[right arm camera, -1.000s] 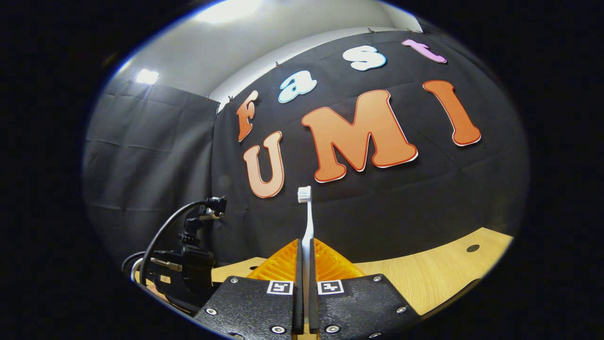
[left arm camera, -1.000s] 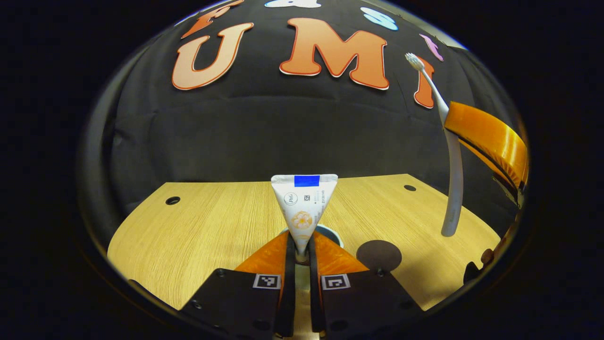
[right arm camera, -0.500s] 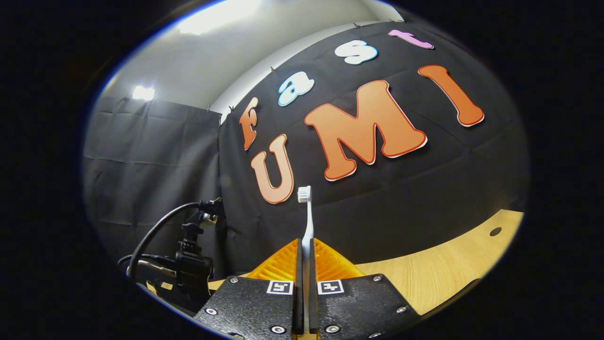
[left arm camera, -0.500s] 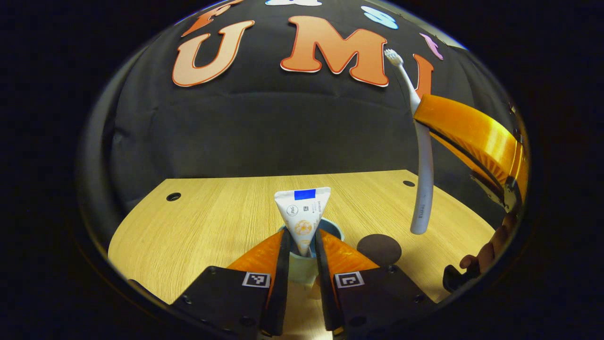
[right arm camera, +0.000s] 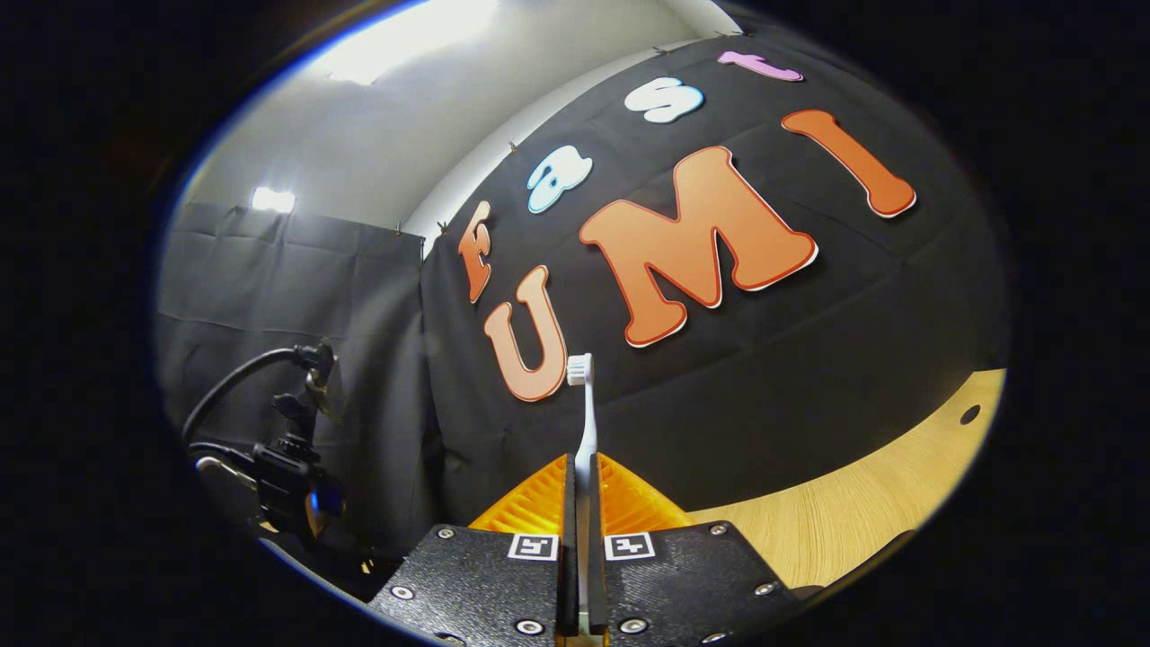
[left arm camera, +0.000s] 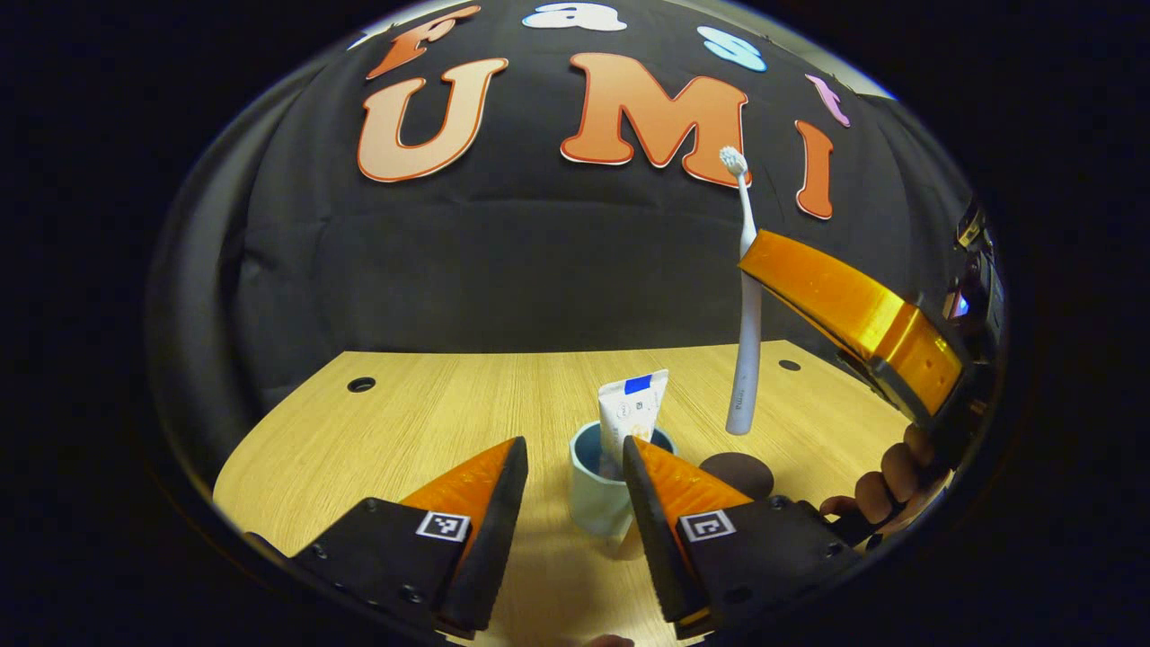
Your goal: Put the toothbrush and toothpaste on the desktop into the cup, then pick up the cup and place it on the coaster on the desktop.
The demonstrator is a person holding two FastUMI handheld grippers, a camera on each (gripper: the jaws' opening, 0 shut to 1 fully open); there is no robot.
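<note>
Toothpaste is seen standing in the cup, which sits on the desk between the spread fingers of the left gripper, nothing being held by them. Beside the cup, on its right, the dark coaster is partly seen. The toothbrush is clamped at mid-handle by the right gripper, held nearly upright, bristles up, its lower end hanging above and to the right of the cup. A shift leftward over the cup's mouth is judged necessary before lowering.

Right gripper: black textured plates, silver screws, square coded markers; left gripper likewise marker-tagged.
</note>
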